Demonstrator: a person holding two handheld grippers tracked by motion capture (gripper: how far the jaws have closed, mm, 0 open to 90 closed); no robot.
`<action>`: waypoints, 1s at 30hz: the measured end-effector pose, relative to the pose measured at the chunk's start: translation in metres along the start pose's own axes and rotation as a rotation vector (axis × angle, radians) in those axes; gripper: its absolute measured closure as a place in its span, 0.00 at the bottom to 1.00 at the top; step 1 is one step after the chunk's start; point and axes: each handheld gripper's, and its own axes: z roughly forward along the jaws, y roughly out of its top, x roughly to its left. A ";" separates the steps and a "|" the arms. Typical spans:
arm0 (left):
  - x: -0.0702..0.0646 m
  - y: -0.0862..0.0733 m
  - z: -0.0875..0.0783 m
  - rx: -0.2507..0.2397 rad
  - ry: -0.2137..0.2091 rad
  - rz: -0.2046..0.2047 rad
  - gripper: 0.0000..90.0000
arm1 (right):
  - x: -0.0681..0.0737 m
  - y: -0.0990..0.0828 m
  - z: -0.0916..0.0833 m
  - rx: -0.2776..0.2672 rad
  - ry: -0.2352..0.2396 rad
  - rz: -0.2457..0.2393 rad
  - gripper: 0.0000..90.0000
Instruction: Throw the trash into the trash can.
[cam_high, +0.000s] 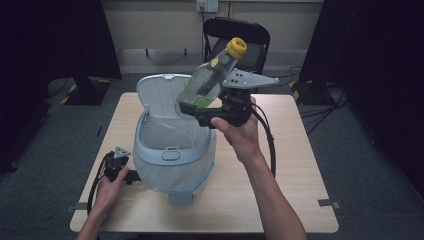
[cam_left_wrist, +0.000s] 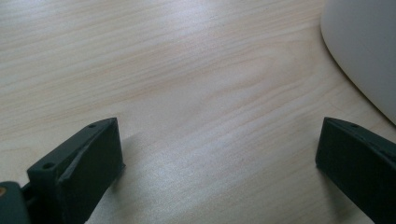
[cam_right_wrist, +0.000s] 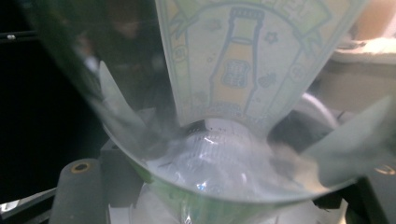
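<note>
Nearest the person, the left hand (cam_high: 107, 186) rests on the front left part of the wooden table (cam_high: 280, 200), holding the left gripper (cam_high: 131, 176) low beside the foot of the bin. In the left gripper view its two black fingers (cam_left_wrist: 88, 158) stand spread wide apart over bare wood, nothing between them, and a curve of the bin's pale wall (cam_left_wrist: 364, 51) shows at the upper right.

Just beyond stands the bin (cam_high: 172, 155), a light blue-grey tub lined with a white bag, its front latch facing the person. Its lid (cam_high: 160, 95) is swung up and back, so the mouth is open.

The right hand (cam_high: 240, 132) reaches in from the lower right and is raised over the far right rim of the bin. It holds the right gripper (cam_high: 192, 107), whose fingers pinch the base of a clear plastic bottle (cam_high: 212, 75). The bottle is held in the air above the open mouth of the bin, tilted, with its yellow cap (cam_high: 236, 47) pointing up and away from the person. It carries a green and yellow label. In the right gripper view the bottle's base (cam_right_wrist: 219, 158) sits close against the camera between the fingers, the label (cam_right_wrist: 243, 60) rising above it.

Behind the table stands a black chair (cam_high: 250, 37) against the back wall.
</note>
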 end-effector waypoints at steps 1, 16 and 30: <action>0.000 0.000 0.000 0.000 0.000 0.000 0.00 | 0.000 0.000 0.000 0.000 0.000 0.000 0.31; 0.000 0.000 0.000 0.000 0.000 0.000 0.00 | -0.001 -0.016 0.039 0.095 0.040 0.017 0.30; 0.000 0.000 0.000 0.000 0.000 0.000 0.00 | -0.002 -0.037 0.054 0.215 0.018 0.028 0.30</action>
